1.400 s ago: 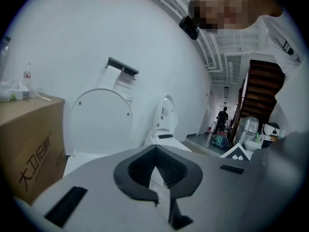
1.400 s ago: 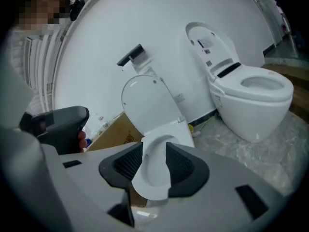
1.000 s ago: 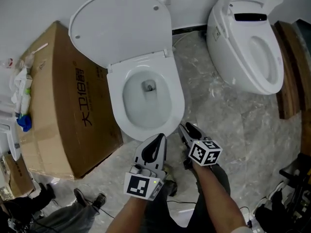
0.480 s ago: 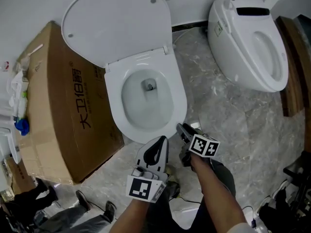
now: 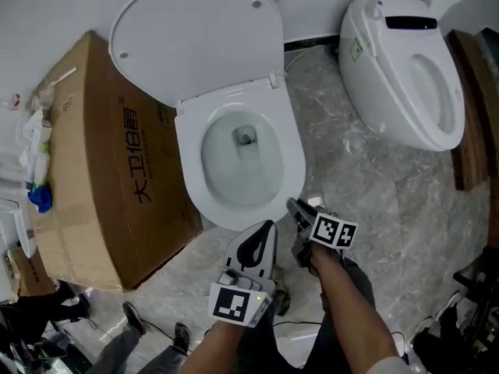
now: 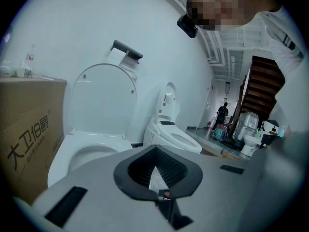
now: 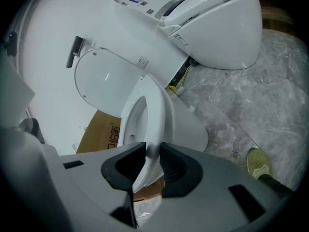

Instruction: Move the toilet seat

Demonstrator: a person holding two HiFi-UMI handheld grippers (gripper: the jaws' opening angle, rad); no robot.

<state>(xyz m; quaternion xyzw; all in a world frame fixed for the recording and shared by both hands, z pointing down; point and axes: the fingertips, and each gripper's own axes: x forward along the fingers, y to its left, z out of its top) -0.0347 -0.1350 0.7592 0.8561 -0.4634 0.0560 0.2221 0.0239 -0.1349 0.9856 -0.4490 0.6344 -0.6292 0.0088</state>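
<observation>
The right gripper [image 7: 147,151] is closing its jaws on the front edge of the white oval toilet seat [image 7: 155,100], the rim pinched between the pads. The seat lies flat on the white ceramic toilet bowl [image 5: 222,158], with the round white lid [image 5: 195,37] standing open at the bowl's back. The left gripper [image 6: 154,148] hangs just in front of the bowl, jaws together and empty. This looks like the grasping step. Next, I'd guess, comes a firm hold and a slow swing up toward the lid, since glossy plastic may slip.
</observation>
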